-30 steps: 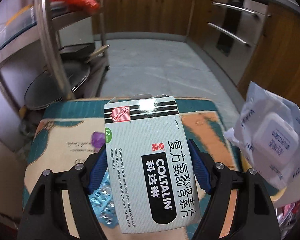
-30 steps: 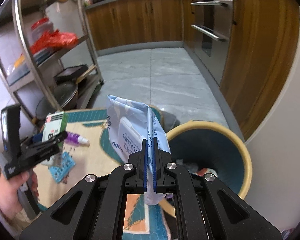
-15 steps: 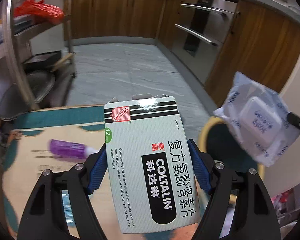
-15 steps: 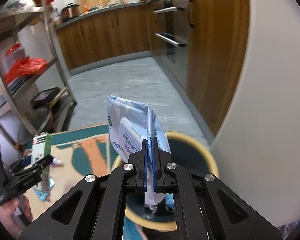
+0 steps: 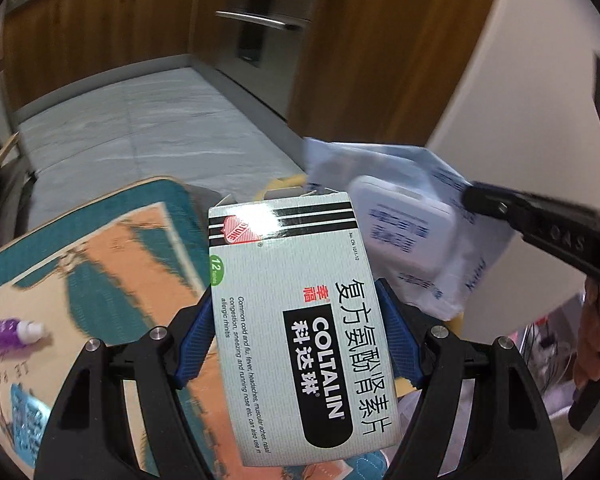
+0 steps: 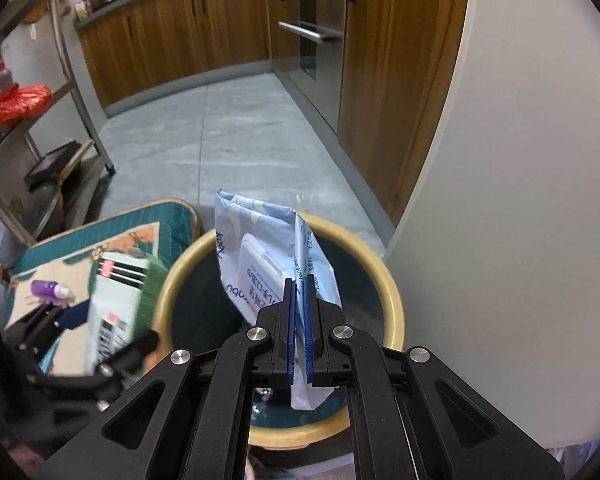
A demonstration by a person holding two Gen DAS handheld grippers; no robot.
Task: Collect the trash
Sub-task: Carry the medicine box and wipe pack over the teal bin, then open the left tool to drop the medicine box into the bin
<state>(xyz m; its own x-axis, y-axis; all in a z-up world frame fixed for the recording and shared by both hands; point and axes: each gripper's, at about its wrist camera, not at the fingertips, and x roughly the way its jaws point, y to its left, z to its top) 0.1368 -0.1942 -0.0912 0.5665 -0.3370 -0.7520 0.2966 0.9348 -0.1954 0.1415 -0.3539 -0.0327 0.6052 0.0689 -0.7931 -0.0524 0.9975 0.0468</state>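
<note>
My left gripper (image 5: 300, 344) is shut on a pale green Coltalin medicine box (image 5: 300, 320), its blue pads pressed to both long sides. In the right wrist view that box (image 6: 116, 304) hangs at the left rim of a round bin (image 6: 396, 320) with a yellow rim and dark inside. My right gripper (image 6: 299, 328) is shut on a flat blue-white wet wipes pack (image 6: 272, 264), held over the bin's mouth. The same pack (image 5: 412, 232) shows to the right of the box in the left wrist view, where the box hides most of the bin.
A teal and orange mat (image 5: 112, 256) lies left of the bin with a small purple bottle (image 5: 8, 332) and a blue blister sheet (image 5: 24, 424) on it. A white wall (image 6: 520, 200), wooden cabinets (image 6: 400, 60) and a metal rack (image 6: 40, 128) border the grey floor (image 6: 228, 132).
Both grippers have swung right, away from the mat and to the bin. The wipes pack now hangs over the bin's mouth and the box has reached its left rim.
</note>
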